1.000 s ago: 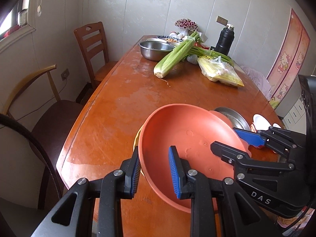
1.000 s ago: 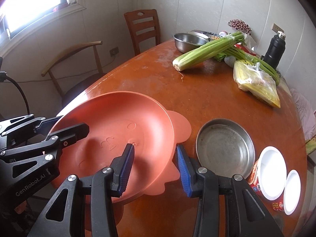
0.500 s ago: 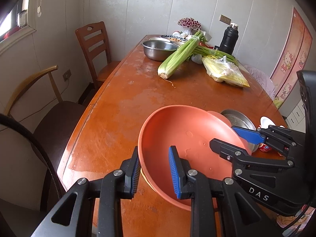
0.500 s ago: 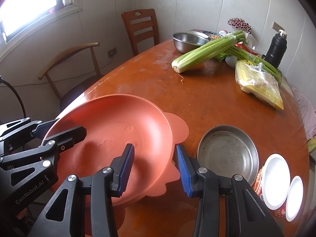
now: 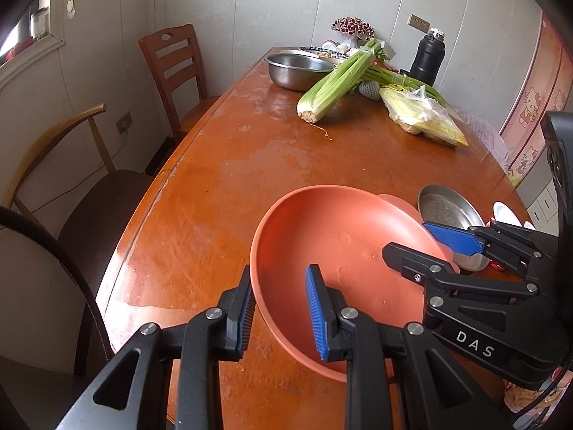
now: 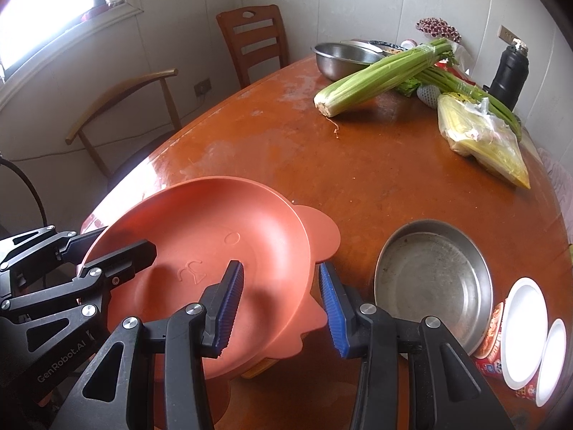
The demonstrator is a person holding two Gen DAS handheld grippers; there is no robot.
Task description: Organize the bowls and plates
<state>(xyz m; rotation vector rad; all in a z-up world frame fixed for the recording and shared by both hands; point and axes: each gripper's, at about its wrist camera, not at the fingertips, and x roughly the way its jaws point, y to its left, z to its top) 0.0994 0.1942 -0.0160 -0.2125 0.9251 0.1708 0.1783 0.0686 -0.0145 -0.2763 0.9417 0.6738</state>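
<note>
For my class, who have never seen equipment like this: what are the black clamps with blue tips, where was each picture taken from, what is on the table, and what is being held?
The clamps are hand-held grippers, one in each of a person's hands, each carrying a camera that looks along its two fingers. One picture comes from the left gripper, the other from the right gripper. Both grip opposite rims of an orange plate, with another orange plate underneath. On the wooden table lie a metal dish, small white dishes, celery, a bagged yellow vegetable, a steel bowl and a black flask.
</note>
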